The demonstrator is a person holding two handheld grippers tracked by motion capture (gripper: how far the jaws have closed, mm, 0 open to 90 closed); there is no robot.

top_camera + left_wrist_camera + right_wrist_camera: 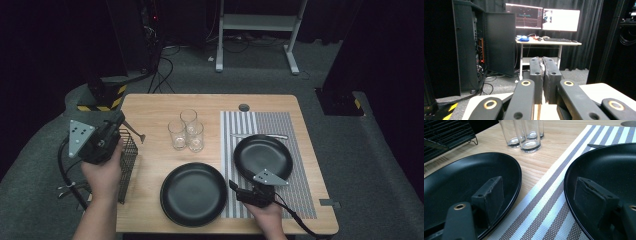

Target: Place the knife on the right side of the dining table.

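Pale wood forms the tabletop [150, 107], whose right half is covered by a grey-and-white striped placemat [300, 165]. One black plate [262, 156] is set on the placemat with a piece of cutlery [260, 135] just beyond it; a second black plate [193, 194] is placed near the front edge, just left of the mat. Three clear glasses [186, 131] are grouped at the middle, and a black wire rack [128, 157] is kept at the left edge. The right gripper [233, 187] is held with jaws spread above the gap between the plates, grasping nothing. The left gripper [120, 118] is raised over the rack, jaws clenched and empty. Grey carpet, black curtains, a desk [547, 42] with lit monitors [542, 19] and an open equipment cabinet [474, 47] are seen beyond.
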